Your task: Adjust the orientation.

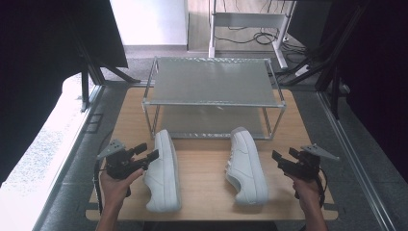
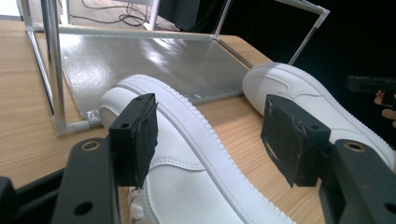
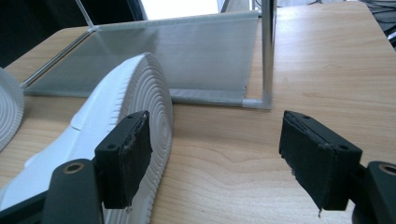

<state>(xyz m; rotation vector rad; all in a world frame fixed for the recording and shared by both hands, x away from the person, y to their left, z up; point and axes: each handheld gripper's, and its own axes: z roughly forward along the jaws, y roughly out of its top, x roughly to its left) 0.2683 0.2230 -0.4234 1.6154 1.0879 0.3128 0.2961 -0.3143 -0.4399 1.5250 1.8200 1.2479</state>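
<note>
My left tool point(image 1: 144, 153) and right tool point(image 1: 283, 161), both spread and empty, flank two white sneakers, the left sneaker point(image 1: 163, 171) and right sneaker point(image 1: 246, 166), on the desk point(image 1: 202, 159), near the metal rack point(image 1: 214, 91).

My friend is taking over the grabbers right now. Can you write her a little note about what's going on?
Left gripper: open, holding nothing, close beside the left shoe.
Right gripper: open, holding nothing, a little way off the right shoe.
Things: both white shoes lie on their sides on the table, toes toward the rack. Both rack shelves are bare.
Done: nothing moved onto the rack yet.
Left: probably grip each shoe and set it on a shelf.
</note>
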